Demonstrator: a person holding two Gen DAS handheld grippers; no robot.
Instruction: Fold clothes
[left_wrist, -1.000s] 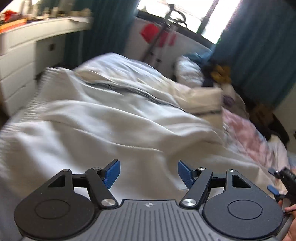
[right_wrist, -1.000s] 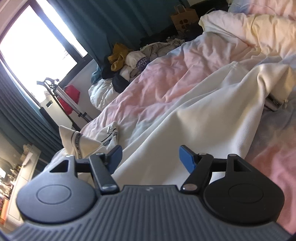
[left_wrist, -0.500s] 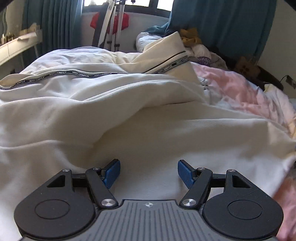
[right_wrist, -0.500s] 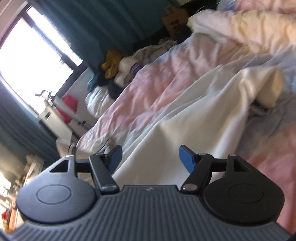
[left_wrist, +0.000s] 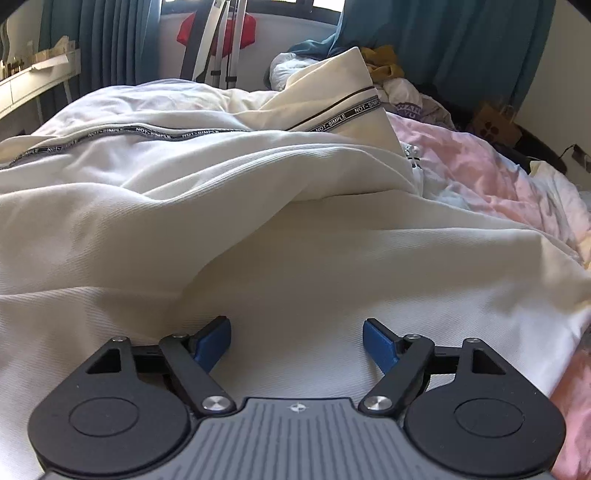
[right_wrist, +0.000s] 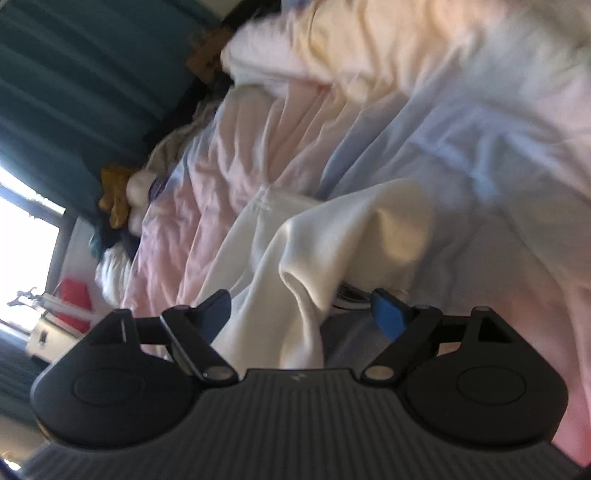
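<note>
garment (left_wrist: 295, 229) on bedspread (left_wrist: 480, 177), curtains (left_wrist: 461, 44) behind

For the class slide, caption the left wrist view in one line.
Left gripper, jaws opening with nothing pinched, over a cream garment on a pink bedspread.

A bedroom in a home is shown. A bed is covered by a rumpled pink and pale blue duvet (left_wrist: 480, 177), and a heap of clothes (left_wrist: 388, 74) is piled at its far end. A bright window (right_wrist: 22, 236) is flanked by teal curtains (left_wrist: 461, 40). A white dresser (left_wrist: 26, 88) cluttered with small items is seen along the wall, and a brown paper bag (left_wrist: 495, 125) is set on the floor.
</note>
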